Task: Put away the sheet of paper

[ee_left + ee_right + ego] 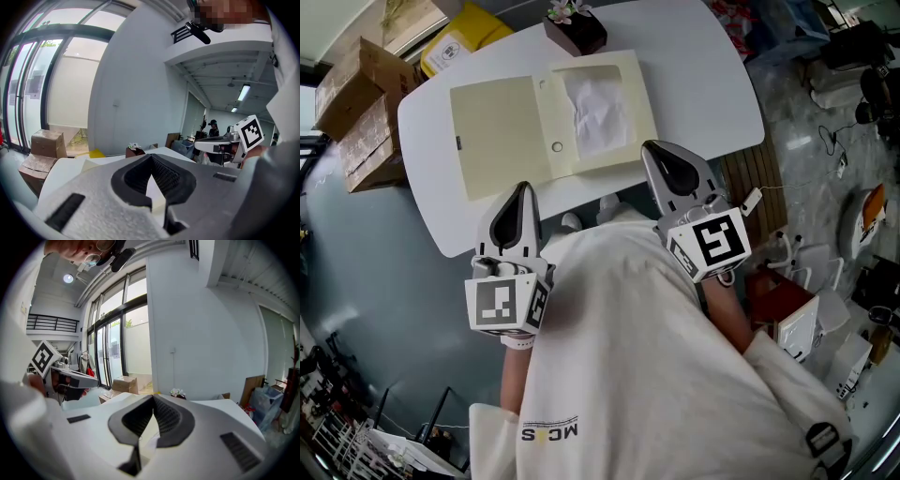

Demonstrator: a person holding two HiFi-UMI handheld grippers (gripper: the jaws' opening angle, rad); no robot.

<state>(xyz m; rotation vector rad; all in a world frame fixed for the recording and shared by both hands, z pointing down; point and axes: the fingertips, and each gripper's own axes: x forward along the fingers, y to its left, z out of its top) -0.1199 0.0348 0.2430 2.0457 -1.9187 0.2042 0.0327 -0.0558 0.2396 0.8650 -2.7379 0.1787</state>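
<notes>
A cream folder (499, 131) lies open on the white table (703, 84). A crumpled white sheet of paper (600, 112) rests on the folder's right half. My left gripper (523, 189) is shut and empty, held over the table's near edge just below the folder's left half. My right gripper (650, 148) is also shut and empty, its tips by the folder's near right corner. In the left gripper view the jaws (151, 158) meet at a point, with the table beyond. The right gripper view shows the same: that gripper (153, 399) has its jaws together and nothing between them.
A dark box with flowers (575, 28) stands at the table's far edge. Cardboard boxes (356, 103) and a yellow object (464, 37) sit on the floor at the far left. Cables and gear (853, 84) crowd the right side.
</notes>
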